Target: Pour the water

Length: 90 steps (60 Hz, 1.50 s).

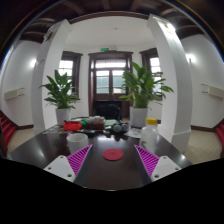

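My gripper is open and empty above a dark table, its two magenta pads spread wide. A red round coaster lies on the table just ahead, between the fingers. A clear plastic water bottle stands beyond the right finger. A white cup stands beyond the left finger.
Several small items crowd the far end of the table. Two potted plants stand behind it, by white pillars and a doorway. Red chairs sit at both sides.
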Each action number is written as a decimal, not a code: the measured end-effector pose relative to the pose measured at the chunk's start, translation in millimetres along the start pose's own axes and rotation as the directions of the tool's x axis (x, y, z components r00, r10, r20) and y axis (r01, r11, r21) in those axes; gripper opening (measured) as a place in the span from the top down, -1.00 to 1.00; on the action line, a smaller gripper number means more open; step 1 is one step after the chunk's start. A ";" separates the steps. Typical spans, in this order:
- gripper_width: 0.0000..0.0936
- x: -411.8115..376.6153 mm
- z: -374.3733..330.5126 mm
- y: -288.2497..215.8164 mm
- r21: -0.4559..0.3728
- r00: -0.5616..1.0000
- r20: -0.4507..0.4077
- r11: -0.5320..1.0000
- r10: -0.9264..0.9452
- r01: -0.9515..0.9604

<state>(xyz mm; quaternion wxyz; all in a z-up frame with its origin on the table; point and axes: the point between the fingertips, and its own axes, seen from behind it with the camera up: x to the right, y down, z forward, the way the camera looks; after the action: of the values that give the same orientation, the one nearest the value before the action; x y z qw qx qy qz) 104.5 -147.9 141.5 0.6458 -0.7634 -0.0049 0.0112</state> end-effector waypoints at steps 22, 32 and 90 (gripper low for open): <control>-0.75 160.7 85.1 23.4 0.014 0.990 -0.140 1.000 -0.015 0.017; -0.74 167.0 127.1 30.0 -0.009 0.991 -0.130 1.000 -0.019 0.018; 0.13 51.2 159.9 -5.6 -0.076 0.555 -0.006 0.554 -0.832 0.829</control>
<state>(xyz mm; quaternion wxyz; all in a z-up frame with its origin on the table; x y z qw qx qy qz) 152.0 11.8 119.9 0.5499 -0.6914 -0.3511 -0.3103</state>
